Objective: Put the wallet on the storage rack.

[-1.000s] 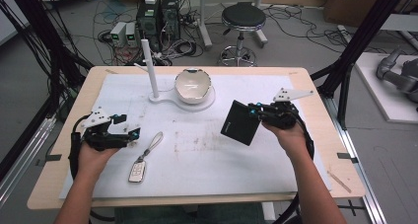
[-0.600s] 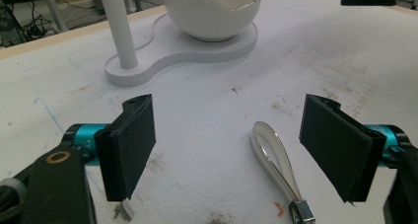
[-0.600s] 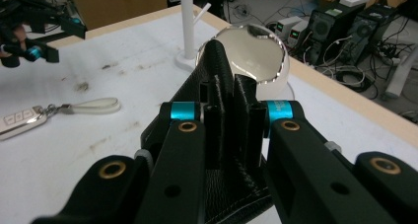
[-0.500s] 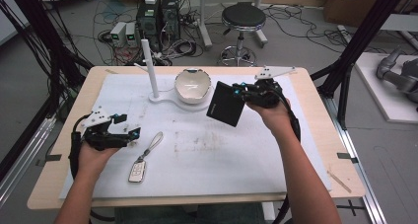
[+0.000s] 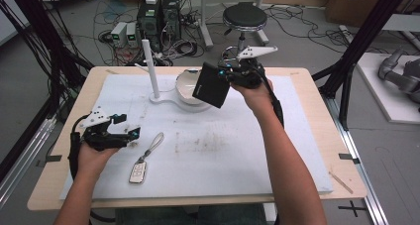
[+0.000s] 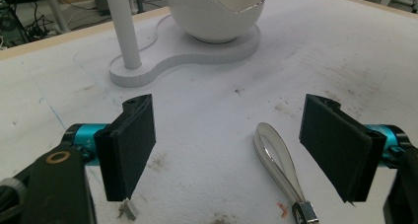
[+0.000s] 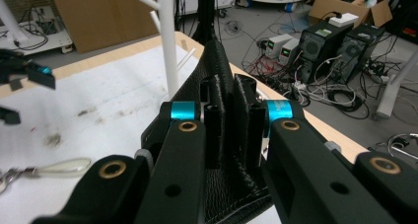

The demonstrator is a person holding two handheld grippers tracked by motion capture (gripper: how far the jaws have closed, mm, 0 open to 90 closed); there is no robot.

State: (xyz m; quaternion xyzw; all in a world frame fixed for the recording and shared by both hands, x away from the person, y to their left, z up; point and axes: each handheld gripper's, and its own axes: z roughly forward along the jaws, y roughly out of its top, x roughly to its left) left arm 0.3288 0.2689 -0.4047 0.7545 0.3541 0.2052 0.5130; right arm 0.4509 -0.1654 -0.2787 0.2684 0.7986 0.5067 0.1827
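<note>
A black leather wallet (image 5: 211, 84) hangs in the air over the white egg-shaped bowl (image 5: 189, 85), with my right gripper (image 5: 229, 72) shut on its edge. In the right gripper view the wallet (image 7: 217, 86) stands pinched between the two jaws. My left gripper (image 5: 130, 134) rests low at the table's left, open, with nothing between its pads (image 6: 129, 145). A car key (image 5: 138, 172) with a grey strap loop (image 5: 155, 143) lies just right of it; the loop (image 6: 276, 157) lies between the open jaws on the mat.
A white stand with an upright post (image 5: 150, 69) and a flat base (image 5: 166, 99) carries the bowl (image 6: 217, 12) at the back middle. The white mat (image 5: 237, 150) covers the wooden table (image 5: 317, 86). Cables, computers and a stool stand on the floor behind.
My right gripper has carried the wallet up, back and to the left, from the right middle of the table to above the bowl. The left gripper has stayed put.
</note>
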